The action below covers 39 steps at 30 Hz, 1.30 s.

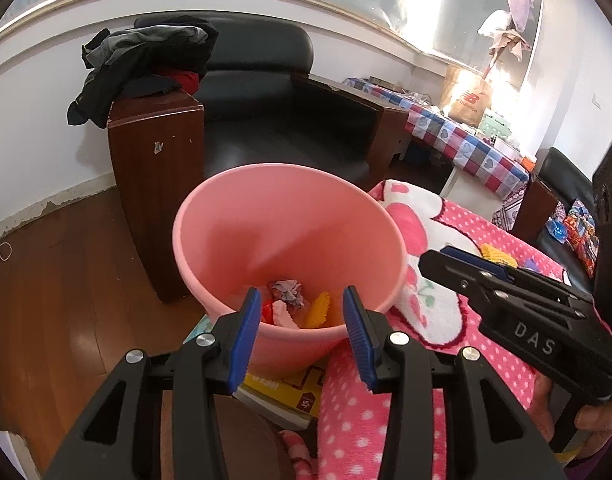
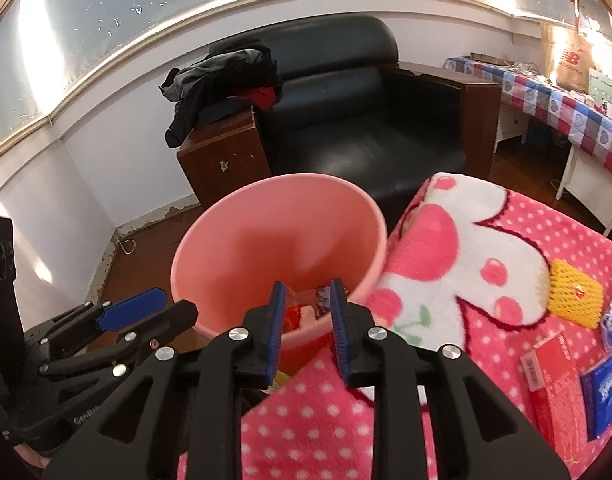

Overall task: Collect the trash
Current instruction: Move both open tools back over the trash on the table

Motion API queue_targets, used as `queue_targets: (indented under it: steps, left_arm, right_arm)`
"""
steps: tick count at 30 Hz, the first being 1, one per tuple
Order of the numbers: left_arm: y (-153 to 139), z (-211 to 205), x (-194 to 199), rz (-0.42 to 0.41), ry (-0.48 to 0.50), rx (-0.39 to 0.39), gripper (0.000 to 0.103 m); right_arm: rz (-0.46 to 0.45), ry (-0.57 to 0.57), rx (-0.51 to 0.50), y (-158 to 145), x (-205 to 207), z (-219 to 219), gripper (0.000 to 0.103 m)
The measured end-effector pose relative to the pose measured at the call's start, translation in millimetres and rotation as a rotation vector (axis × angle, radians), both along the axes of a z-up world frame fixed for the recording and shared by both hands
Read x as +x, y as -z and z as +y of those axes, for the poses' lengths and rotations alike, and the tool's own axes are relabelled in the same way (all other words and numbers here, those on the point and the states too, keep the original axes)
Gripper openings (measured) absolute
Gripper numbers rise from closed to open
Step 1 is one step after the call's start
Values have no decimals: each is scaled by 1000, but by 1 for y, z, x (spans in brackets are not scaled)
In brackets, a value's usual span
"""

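A pink bin (image 1: 265,220) stands beside a pink dotted blanket (image 1: 458,240); it also shows in the right wrist view (image 2: 265,232). Inside lie crumpled grey paper (image 1: 286,290), a yellow foam net (image 1: 318,310) and red and pink scraps. My left gripper (image 1: 301,312) is open and empty over the bin's near rim. My right gripper (image 2: 306,300) is open and empty over the same rim; it also shows at the right of the left wrist view (image 1: 466,262). On the blanket lie a yellow foam net (image 2: 574,294), a red box (image 2: 554,376) and a blue tissue pack (image 2: 604,388).
A black armchair (image 2: 346,120) with wooden sides stands behind the bin, dark clothes (image 2: 221,80) piled on its arm. A table with a checked cloth (image 2: 566,104) is at the right. Books (image 1: 285,396) lie under the bin. Wooden floor (image 1: 65,280) at left.
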State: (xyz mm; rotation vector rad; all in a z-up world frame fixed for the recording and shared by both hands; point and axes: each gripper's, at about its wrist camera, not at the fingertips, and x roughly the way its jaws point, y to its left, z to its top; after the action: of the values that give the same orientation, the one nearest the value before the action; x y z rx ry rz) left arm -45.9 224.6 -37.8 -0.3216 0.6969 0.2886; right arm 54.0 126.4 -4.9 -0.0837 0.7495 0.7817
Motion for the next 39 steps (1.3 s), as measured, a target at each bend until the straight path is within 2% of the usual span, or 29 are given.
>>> queue_targets:
  steps: [5,16,21,28,39]
  left_arm:
    - [-3,-12,1,-1,22,-12,42]
    - [-10,-52,3,-9,85,13,42]
    - [-11,-70,9,-10,120,15,42]
    - [-10,-99,25,-13,186,4,42]
    - [-10,-146,65,-43,332,13,42]
  right_arm:
    - [2,36,7,-1,-7,-24,23]
    - [23,123,24,2,-22,-82,23]
    - [1,174,17,2,-31,-112,23]
    - [-50,252,11,-1,-39,-151,23]
    - [-49,436,66,2,-20,-226,23]
